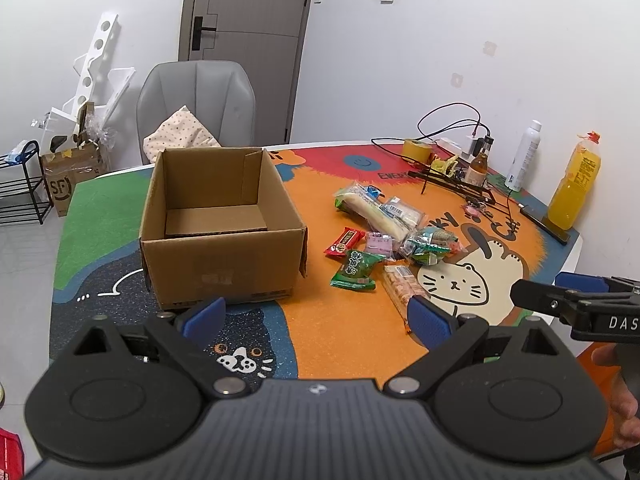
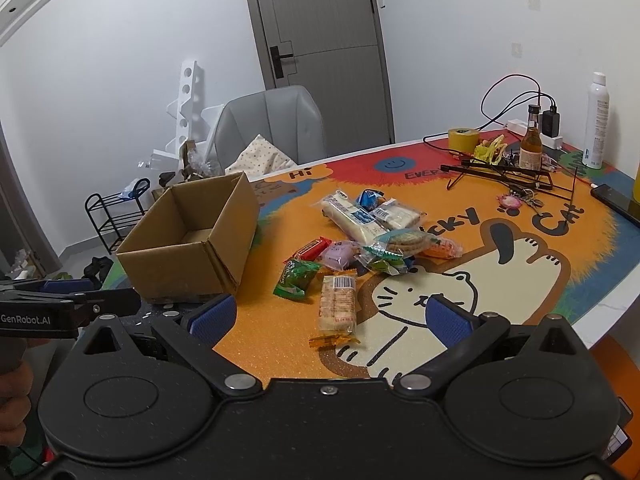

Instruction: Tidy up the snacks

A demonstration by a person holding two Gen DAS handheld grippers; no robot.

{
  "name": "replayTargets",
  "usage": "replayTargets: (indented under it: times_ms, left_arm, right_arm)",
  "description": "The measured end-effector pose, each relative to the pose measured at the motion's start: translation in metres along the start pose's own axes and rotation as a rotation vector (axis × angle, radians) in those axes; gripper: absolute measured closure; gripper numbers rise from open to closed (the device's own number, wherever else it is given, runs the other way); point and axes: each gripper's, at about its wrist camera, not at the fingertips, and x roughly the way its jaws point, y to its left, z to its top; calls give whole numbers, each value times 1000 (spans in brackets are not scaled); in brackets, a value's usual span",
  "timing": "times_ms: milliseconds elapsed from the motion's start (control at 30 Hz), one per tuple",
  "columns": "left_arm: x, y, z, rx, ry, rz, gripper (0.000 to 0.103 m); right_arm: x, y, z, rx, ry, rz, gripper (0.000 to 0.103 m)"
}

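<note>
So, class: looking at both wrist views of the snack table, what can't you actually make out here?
- Box floor: in the left view the near wall hides its front part; in the right view most of it is hidden.
- Snack pile: packets overlap, so the lower ones are partly covered in both views.
- Packet labels: too small to read.
- Juice bottle: cut off by the edge in the right view.
- Table near edge: hidden behind each gripper's body.

The mat (image 2: 520,240) reads "Hi" and "CAT", the floor carton (image 1: 60,188) "SF", the left tongs (image 2: 68,312) "GenRobot.AI".
</note>
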Motion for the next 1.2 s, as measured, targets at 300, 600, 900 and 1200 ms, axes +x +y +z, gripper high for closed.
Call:
replayTargets:
  times_ms: [300,600,900,1200]
  left_arm:
    - [3,-2,2,6,4,-6,6]
    - [19,-11,6,9,4,-7,6]
    - [42,-23,6,16,12,-17,6]
    - [72,-34,5,13,31,-31,6]
  right_arm:
    - [5,-6,0,-3,0,-1,0]
    - [14,-19,-1,1,-9,-25,0]
    - [30,-40,-8,53,-14,-49,0]
    - [49,-60,-9,68,-10,-62,0]
